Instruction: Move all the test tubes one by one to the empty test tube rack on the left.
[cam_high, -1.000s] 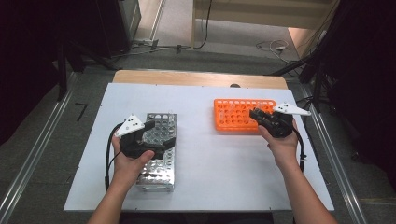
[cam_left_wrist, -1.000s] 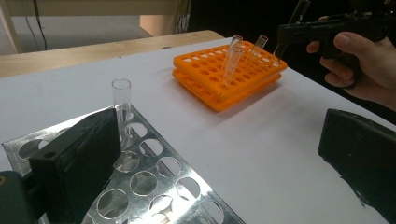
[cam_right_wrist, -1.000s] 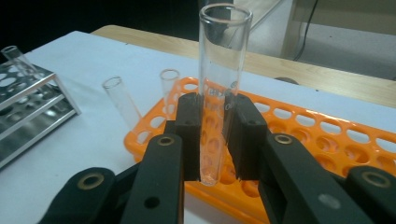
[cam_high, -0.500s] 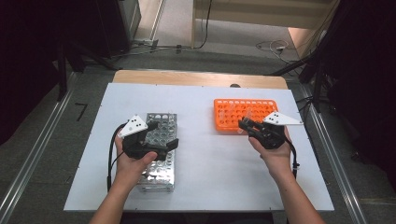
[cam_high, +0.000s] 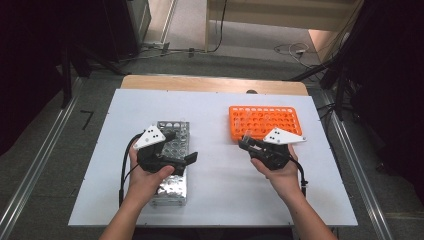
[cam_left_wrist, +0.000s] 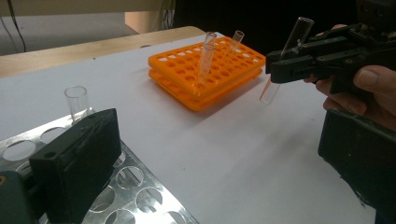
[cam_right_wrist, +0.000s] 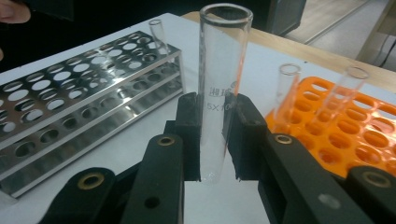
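1. Right gripper (cam_right_wrist: 212, 140) clamps a glass test tube (cam_right_wrist: 222, 84) upright, held above the white table (cam_high: 220, 190) between the orange rack (cam_high: 265, 120) and the steel rack (cam_high: 172, 165).
2. Left gripper (cam_high: 187, 157) hovers over the steel rack, jaws apart, empty.

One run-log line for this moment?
right gripper: shut on clear glass test tube | between orange plastic rack and steel rack | left gripper: above steel rack
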